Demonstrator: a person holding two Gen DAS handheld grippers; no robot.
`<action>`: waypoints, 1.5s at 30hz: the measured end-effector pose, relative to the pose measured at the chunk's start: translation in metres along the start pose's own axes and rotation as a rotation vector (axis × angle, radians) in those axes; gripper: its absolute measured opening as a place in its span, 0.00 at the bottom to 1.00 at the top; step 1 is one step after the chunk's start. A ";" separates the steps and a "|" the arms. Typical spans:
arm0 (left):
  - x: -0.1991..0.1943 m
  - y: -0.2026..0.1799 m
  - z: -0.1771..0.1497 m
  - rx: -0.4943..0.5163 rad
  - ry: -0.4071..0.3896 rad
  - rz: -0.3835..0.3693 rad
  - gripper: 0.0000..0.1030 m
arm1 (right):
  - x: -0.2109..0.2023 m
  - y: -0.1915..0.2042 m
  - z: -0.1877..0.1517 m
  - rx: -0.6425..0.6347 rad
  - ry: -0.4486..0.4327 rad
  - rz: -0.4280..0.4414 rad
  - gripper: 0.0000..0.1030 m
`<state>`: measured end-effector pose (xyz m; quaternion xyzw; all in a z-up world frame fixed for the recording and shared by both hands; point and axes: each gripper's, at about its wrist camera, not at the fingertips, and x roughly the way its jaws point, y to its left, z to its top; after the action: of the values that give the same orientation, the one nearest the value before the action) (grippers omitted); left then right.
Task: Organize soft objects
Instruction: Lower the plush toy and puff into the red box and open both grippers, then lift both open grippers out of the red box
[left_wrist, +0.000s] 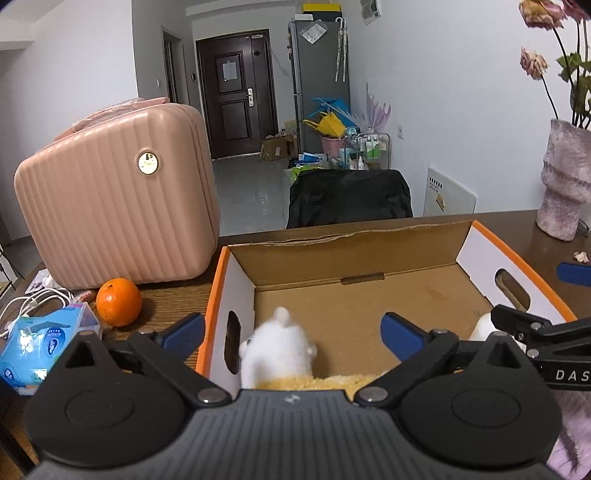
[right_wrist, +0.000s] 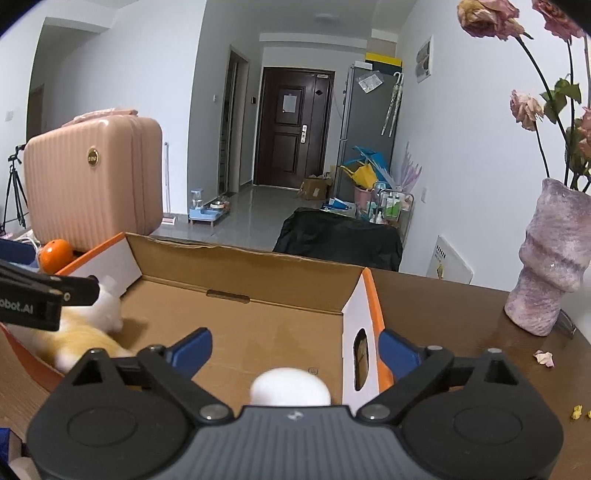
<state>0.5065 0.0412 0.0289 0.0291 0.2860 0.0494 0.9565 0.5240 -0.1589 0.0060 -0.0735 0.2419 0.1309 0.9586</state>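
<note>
Lying in the cardboard box (left_wrist: 369, 258), the plush toy (left_wrist: 280, 347) looks light and squashy; both grippers, left (left_wrist: 291, 328) and right (right_wrist: 295, 347), have jaws spread; pinch its yellow body at 6 o'clock.

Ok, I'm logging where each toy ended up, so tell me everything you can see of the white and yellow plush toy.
The plush toy is fluffy, white at one end with small nubs, yellow fleece at the other. It lies inside the cardboard box, on the floor near the wall with the oval handle hole. It sits between the wide-open fingers of the left claw, whose pads do not press on it. In the right wrist view it looks blurred, and its face cannot be made out.
</note>
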 end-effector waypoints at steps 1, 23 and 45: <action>-0.001 0.001 0.000 -0.003 -0.001 0.001 1.00 | -0.001 -0.001 0.000 0.003 -0.002 0.001 0.98; -0.072 0.008 -0.005 -0.022 -0.070 -0.010 1.00 | -0.071 0.000 0.001 0.011 -0.056 0.011 1.00; -0.175 0.004 -0.052 -0.052 -0.149 -0.059 1.00 | -0.183 0.015 -0.027 0.002 -0.129 0.012 1.00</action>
<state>0.3318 0.0268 0.0814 -0.0004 0.2133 0.0260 0.9766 0.3523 -0.1898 0.0698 -0.0623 0.1802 0.1410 0.9715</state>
